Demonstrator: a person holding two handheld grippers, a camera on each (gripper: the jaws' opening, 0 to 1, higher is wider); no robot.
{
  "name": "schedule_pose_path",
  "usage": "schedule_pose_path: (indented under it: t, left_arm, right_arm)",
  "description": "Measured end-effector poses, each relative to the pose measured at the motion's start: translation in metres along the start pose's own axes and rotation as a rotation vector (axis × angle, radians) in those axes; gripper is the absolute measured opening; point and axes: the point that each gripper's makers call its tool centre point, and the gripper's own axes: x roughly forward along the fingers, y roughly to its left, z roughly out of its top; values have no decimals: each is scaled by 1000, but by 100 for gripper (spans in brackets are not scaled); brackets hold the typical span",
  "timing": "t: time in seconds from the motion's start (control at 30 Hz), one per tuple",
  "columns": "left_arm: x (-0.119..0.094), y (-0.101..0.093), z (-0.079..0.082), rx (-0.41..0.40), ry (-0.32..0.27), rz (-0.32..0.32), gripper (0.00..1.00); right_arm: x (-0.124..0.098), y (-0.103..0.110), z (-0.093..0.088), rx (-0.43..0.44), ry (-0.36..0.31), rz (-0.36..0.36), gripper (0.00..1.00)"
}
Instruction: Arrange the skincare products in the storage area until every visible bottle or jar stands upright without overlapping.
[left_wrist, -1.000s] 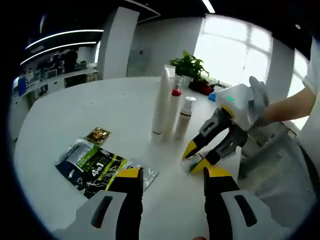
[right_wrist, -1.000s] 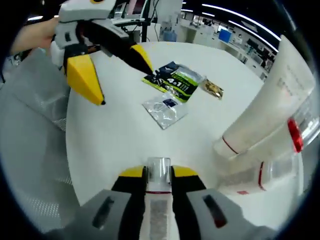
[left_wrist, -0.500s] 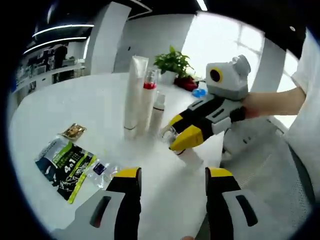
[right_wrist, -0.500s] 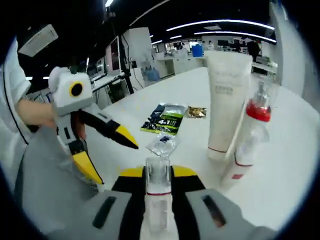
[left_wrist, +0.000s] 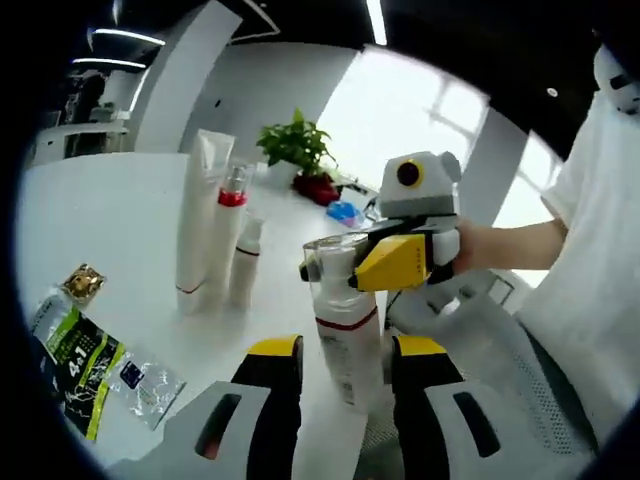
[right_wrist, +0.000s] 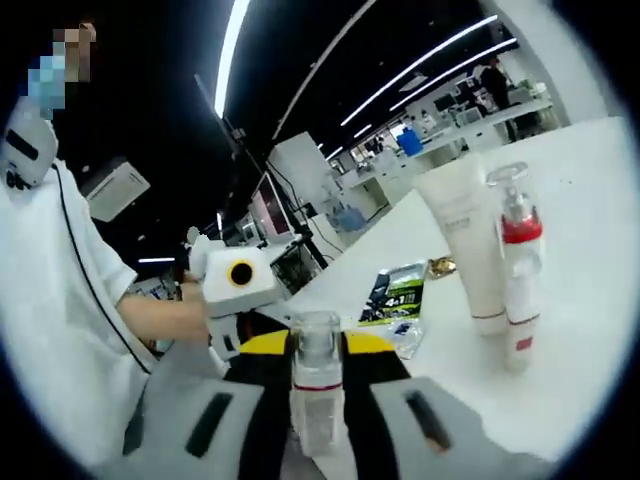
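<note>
A clear-capped pump bottle (left_wrist: 345, 320) with a white body and a thin red band stands upright, or close to it, at the near edge of a white round table (left_wrist: 100, 230). The right gripper (left_wrist: 345, 268) pinches it at the neck, its yellow-tipped jaws closed on either side of the cap; in the right gripper view the same bottle (right_wrist: 316, 390) rises between those jaws at the bottom of the picture. The left gripper (left_wrist: 345, 355) sits low around the bottle's base with its jaws spread (whether they touch the bottle cannot be told). Farther back on the table, three more products stand upright just beside one another: a tall white tube (left_wrist: 197, 225), a bottle with a red collar (left_wrist: 226, 235) and a small white bottle (left_wrist: 246, 262). To their left lie a dark green sachet (left_wrist: 75, 355), a small clear packet (left_wrist: 135, 378) and a gold packet (left_wrist: 80, 283), all flat. A potted plant (left_wrist: 298, 150) stands at the far edge. A person's white sleeve (left_wrist: 590, 230) fills the right side.
</note>
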Motion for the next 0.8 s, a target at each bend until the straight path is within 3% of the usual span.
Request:
schedule_pose_path:
  t: [0.13,0.2,0.33,0.43,0.53,0.63,0.67,0.7,0.8]
  left_arm:
    - [0,-10,5,15,-2,-30,29]
    - [0,-15,13,-7,-33,-52,23]
    - [-5,-17,19,-46,-48,-63,21]
    - [-7,-5,19,-62,-21,35,20]
    - [-7,5,25,-7,-13,129,20]
    - [-9,26,32,2,-61,324,20]
    - [-8,27,31,25,-58,338,19]
    - [-9,31,29,107,-26,384,19]
    - [-13,40,21,243,81,498,19]
  right_arm:
    - [0,14,17,44,-79,70,18]
    - [-1,16,22,55,-103,81,18]
    - [-7,16,27,87,-126,84,18]
    - [-8,1,30,119,-155,-27,20]
    - [-9,-5,31,117,-180,-115,23]
    - [-5,-12,29,122,-203,-234,29]
    - [-4,-11,26,129,-199,-246,28]
    - [-1,-13,25,154,-208,-281,28]
    - [3,-16,21,225,-228,-349,30]
